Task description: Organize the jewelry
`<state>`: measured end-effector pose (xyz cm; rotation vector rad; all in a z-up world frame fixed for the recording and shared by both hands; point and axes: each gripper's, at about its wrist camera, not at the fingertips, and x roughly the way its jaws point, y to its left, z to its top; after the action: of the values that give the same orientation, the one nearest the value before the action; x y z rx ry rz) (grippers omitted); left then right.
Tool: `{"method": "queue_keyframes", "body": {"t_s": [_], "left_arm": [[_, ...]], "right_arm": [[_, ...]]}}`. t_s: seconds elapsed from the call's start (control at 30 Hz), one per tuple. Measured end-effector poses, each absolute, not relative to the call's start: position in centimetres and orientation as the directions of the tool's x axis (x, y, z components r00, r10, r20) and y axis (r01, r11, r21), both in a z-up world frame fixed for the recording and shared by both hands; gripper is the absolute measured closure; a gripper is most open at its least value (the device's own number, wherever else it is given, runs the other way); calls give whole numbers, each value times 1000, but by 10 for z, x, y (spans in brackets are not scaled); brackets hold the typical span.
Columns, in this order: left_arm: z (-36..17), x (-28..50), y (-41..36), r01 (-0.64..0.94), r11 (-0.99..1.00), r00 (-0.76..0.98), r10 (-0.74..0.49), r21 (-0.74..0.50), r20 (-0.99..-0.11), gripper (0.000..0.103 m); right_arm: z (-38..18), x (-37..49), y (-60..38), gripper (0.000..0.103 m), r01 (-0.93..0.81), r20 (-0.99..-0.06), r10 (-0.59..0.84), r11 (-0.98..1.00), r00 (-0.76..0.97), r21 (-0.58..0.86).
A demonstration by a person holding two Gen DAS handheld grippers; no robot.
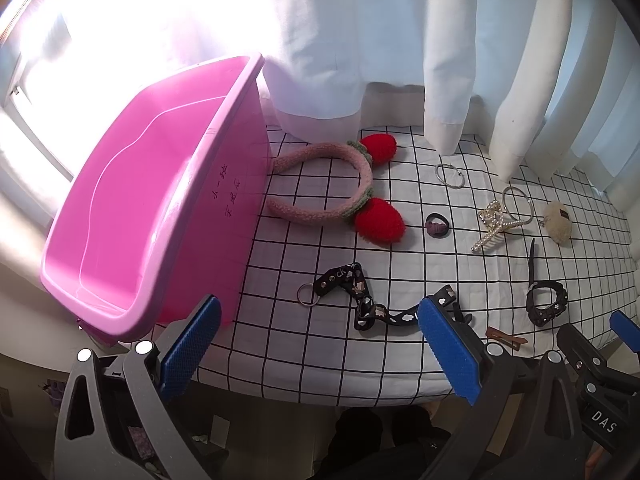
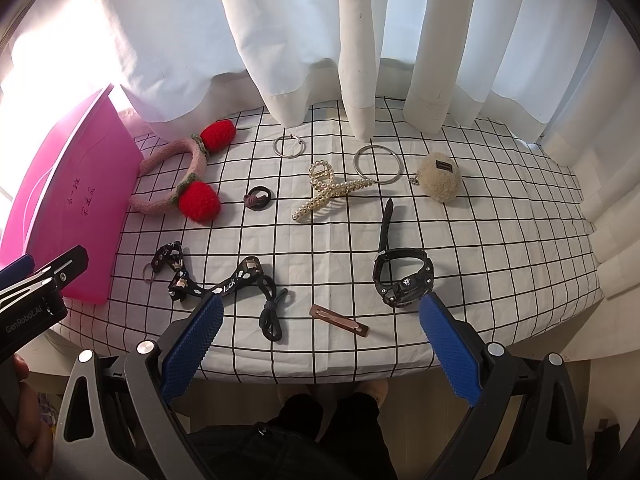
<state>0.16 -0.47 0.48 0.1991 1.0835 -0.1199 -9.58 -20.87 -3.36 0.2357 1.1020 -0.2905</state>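
- Bin [image 1: 152, 208] first: the pink one sits at the left end of the table [image 2: 500, 248], wide-mouthed and with nothing in it that I can see, so every piece should end up there. I'd keep it where it is and carry things to it.
- Headband [image 2: 176, 176], pink with two red strawberries, lies just beside the bin wall. It is bulky and soft, so I'd pinch the band between the berries rather than a berry.
- Watch [image 2: 402, 276] lies nearest the right gripper [image 2: 320, 344], whose blue pads are spread wide with nothing between them. A grip across the looped strap looks safer than one on the flat tail.
- Strap [image 1: 360, 300], the black printed one with a ring, lies just ahead of the left gripper [image 1: 320, 348], which is likewise spread and empty. It will dangle, so lift high over the bin rim.
- Claw clip [image 2: 328, 192], pearl-studded, rests touching the big ring [image 2: 377, 164]; lift it straight up or the ring may drag.
- Pompom [image 2: 438, 178] sits beside that ring; whether its chain joins the ring I cannot tell.
- Hair ties, the knotted one [image 2: 272, 312] and the small one [image 2: 258, 198], want a low, flat pinch.
- Barrette [image 2: 340, 316] and the small ring [image 2: 289, 147] lie flat on the cloth: hardest to catch, best taken edge-on.
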Motion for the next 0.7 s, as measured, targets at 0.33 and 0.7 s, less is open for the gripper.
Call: {"method": "queue_keyframes", "body": {"t_s": [0.33, 0.7], "left_arm": [[5, 1, -4, 193, 976, 466, 0, 102, -885, 6], [5, 0, -4, 194, 976, 467, 0, 102, -884, 6]], "right_arm": [[-34, -96, -207, 9, 346, -899, -114, 937, 422, 44], [-35, -98, -209, 9, 346, -899, -113, 937, 423, 45]]}}
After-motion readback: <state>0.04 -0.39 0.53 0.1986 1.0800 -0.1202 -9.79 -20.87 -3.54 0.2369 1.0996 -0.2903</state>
